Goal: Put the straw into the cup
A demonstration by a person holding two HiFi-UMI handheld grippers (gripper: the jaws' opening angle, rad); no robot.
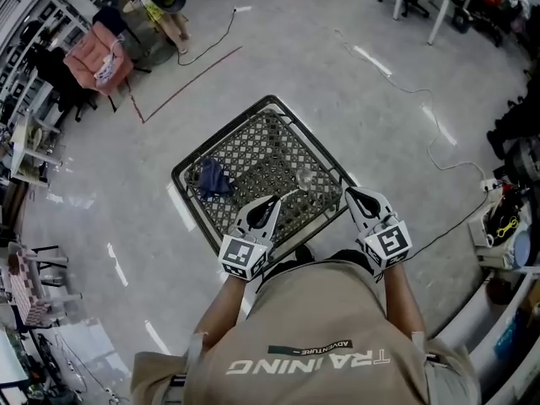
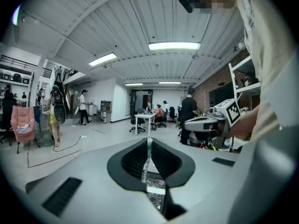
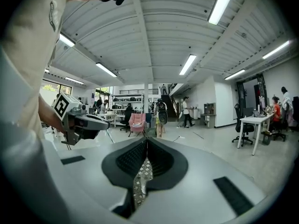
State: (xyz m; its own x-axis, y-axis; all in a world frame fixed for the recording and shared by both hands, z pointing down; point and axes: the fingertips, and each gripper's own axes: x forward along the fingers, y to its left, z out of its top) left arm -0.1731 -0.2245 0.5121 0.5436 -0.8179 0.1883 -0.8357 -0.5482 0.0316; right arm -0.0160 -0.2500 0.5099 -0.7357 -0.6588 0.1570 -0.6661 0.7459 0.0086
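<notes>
In the head view the person stands at the lower centre of the frame, above a black mesh table (image 1: 272, 144) that lies as a tilted square in the middle. The left gripper (image 1: 268, 205) is over the lower edge of the table, left of centre. Its jaws are pressed onto the straw (image 1: 285, 196), which goes from the tips toward the upper right as a thin pale line.

In the left gripper view the left gripper (image 2: 149, 141) pinches the straw (image 2: 147, 160) upright between the two dark pads (it looks pale with a greenish part near the top). The mesh is visible below it.

The cup (image 1: 305, 178) is clear and stands on the mesh just right of centre, near the far end of the straw. I cannot tell whether the two touch.

The right gripper (image 1: 354, 197) is at the lower right edge of the table, apart from the cup. In the right gripper view the right gripper (image 3: 146, 141) has its jaws closed together, with nothing between them.

A blue cloth (image 1: 211, 178) lies on the left part of the mesh.
</notes>
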